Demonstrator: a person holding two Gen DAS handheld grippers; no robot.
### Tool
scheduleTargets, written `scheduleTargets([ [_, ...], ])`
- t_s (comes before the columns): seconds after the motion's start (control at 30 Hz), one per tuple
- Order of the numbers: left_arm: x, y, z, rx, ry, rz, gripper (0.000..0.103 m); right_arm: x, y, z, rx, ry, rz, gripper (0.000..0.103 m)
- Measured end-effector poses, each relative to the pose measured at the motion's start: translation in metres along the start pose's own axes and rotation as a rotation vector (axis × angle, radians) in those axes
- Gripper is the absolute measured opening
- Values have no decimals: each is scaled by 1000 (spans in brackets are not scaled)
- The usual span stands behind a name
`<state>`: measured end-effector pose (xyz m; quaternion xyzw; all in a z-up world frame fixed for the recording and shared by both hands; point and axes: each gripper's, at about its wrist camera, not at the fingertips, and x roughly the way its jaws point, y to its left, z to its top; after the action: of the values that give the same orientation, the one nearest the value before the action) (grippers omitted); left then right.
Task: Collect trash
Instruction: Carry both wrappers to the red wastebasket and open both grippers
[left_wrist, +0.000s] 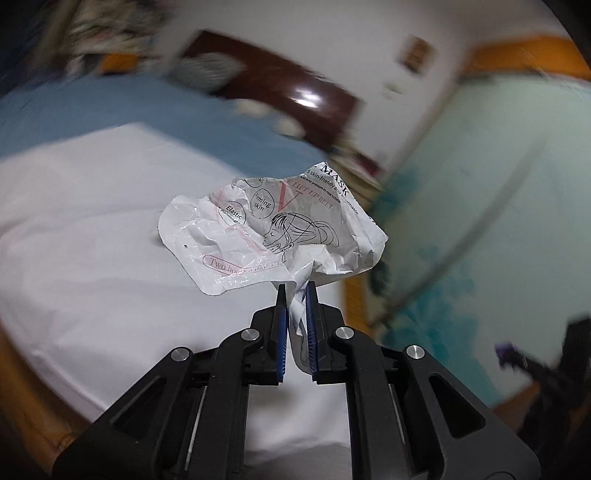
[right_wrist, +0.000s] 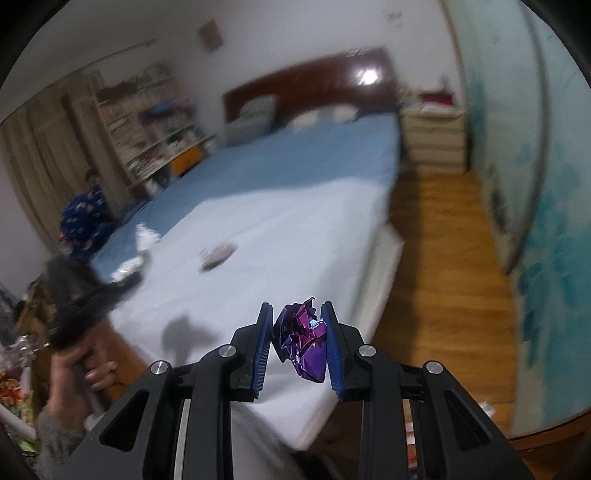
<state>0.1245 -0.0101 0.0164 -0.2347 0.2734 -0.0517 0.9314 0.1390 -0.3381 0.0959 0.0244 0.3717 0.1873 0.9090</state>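
Observation:
My left gripper is shut on a crumpled white plastic mask wrapper with pink and black print, held above the white bed sheet. My right gripper is shut on a crumpled purple foil wrapper, held above the bed's near corner. In the right wrist view the left gripper shows blurred at the left with the white wrapper. A small flat dark piece of trash lies on the white sheet.
The bed has a blue cover and a dark wooden headboard. Wooden floor runs along the bed's right side beside a teal patterned wall. A white drawer unit stands by the headboard. Shelves stand at the left.

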Motion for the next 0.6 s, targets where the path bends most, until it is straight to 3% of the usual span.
scheduleTargets([
  [0.17, 30, -139, -31, 206, 151, -186, 9, -66, -92, -22, 52, -14, -202, 28],
  [0.3, 91, -238, -96, 366, 395, -312, 9, -85, -166, -75, 192, 92, -307, 29],
  [0.4, 145, -284, -156, 472, 617, -307, 9, -83, -209, -136, 284, 198, -361, 29],
  [0.47, 180, -311, -214, 590, 798, -283, 9, -71, -233, -183, 362, 281, -371, 29],
  [0.57, 210, -327, -290, 697, 1017, -264, 9, -47, -259, -247, 457, 395, -378, 29],
  [0.6, 216, -325, -311, 721, 1063, -225, 9, -41, -262, -261, 482, 418, -373, 29],
])
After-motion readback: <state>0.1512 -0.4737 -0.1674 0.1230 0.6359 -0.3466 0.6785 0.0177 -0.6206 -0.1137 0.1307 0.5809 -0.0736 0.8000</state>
